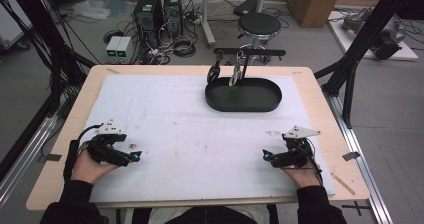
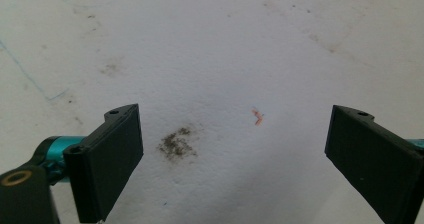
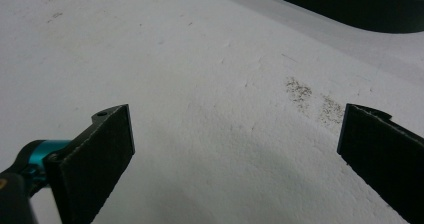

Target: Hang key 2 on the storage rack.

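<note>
We hold both tools released, right tool (image 1: pixel 265 156) nearer than left tool (image 1: pixel 137 155) to the black tray (image 1: pixel 243 102), which lies ahead with its long axis crosswise.

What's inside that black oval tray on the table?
The black tray looks bare on the part of its floor that shows. A few metal items hang over its far edge from a rack. Its near wall hides the floor just behind it.
</note>
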### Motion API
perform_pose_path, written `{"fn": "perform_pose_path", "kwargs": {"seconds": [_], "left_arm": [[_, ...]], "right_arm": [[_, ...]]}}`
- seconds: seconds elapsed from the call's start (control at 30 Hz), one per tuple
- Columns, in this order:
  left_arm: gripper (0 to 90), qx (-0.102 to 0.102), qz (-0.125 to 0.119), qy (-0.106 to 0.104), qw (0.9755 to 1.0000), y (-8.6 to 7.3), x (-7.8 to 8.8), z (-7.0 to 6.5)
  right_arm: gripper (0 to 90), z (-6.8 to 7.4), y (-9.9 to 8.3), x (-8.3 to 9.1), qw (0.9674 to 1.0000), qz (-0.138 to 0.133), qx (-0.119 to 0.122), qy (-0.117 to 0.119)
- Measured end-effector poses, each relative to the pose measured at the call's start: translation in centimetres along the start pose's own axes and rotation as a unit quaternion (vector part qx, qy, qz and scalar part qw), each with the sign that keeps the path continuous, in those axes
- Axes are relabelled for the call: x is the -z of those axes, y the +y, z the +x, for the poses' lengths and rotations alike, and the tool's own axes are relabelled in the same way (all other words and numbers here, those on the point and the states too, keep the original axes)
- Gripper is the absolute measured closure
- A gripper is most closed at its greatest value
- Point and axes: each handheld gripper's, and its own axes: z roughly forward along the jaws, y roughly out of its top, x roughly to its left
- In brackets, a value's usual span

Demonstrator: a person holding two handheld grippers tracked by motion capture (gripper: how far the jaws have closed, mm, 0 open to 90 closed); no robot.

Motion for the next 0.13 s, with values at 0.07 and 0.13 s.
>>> {"fn": "perform_pose_path", "kwargs": {"seconds": [0.07,0.13], "left_arm": [[8.8,0.001,-0.004,0.003,1.0000,0.01,0.10,0.04],[8.8,0.002,-0.004,0.002,1.0000,0.02,0.13,0.03]], "right_arm": [[0.8,-0.01,0.00,0.00,1.0000,0.000,0.001,0.000],[0.8,-0.05,0.00,-0.01,1.0000,0.000,0.001,0.000]]}}
